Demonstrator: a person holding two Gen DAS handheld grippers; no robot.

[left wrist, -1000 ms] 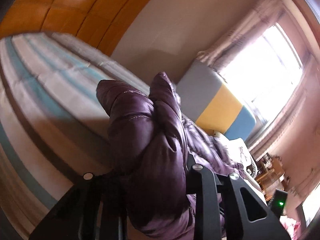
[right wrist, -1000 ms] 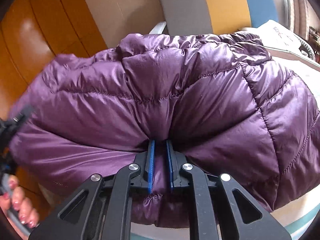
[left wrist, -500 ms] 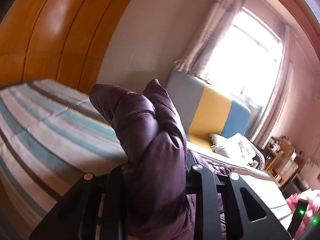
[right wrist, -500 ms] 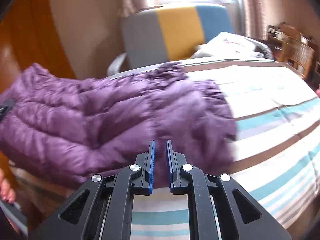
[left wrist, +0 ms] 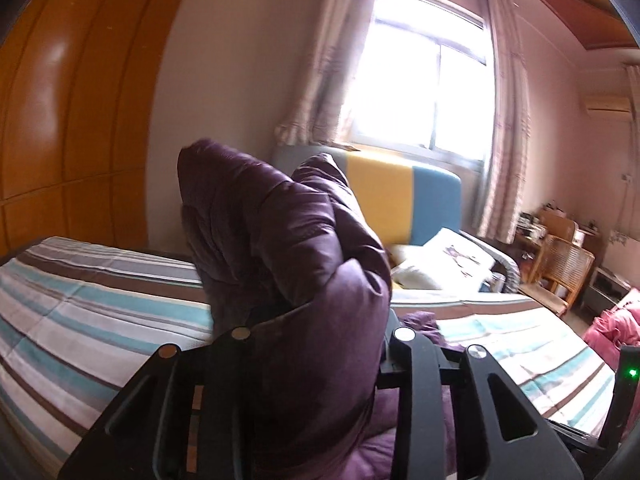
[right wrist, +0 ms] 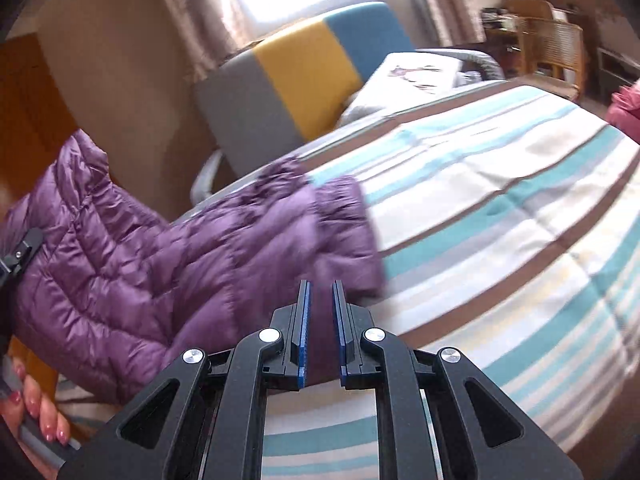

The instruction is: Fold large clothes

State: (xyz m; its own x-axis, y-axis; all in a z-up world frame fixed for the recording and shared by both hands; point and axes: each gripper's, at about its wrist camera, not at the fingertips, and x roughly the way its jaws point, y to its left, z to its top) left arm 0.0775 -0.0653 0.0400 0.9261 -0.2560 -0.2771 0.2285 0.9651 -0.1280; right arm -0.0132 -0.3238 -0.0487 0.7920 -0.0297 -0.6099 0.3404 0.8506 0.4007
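Observation:
A purple puffer jacket [left wrist: 280, 232] stands bunched up between the fingers of my left gripper [left wrist: 316, 332], lifted above the striped bed [left wrist: 80, 312]. Its jaws are opening with the fabric still filling the gap; the pads are hidden. In the right wrist view the rest of the jacket [right wrist: 160, 264] lies spread on the bed's left side, rising to the left gripper [right wrist: 20, 252] at the frame edge. My right gripper [right wrist: 320, 292] hovers just right of the jacket's edge, blue pads a narrow slit apart, nothing pinched between them.
A grey, yellow and blue sofa [left wrist: 400, 200] with a white cushion stands behind the bed under a bright window. A wooden wardrobe [left wrist: 60, 100] fills the left. A wicker chair [left wrist: 560, 264] and a pink garment [left wrist: 612, 328] are at the right. A hand [right wrist: 36, 412] grips the left handle.
The right gripper has let go of the jacket and drawn back to the right; the jacket dropped onto the bed. The left gripper has risen and rolled level with its bunch of fabric.

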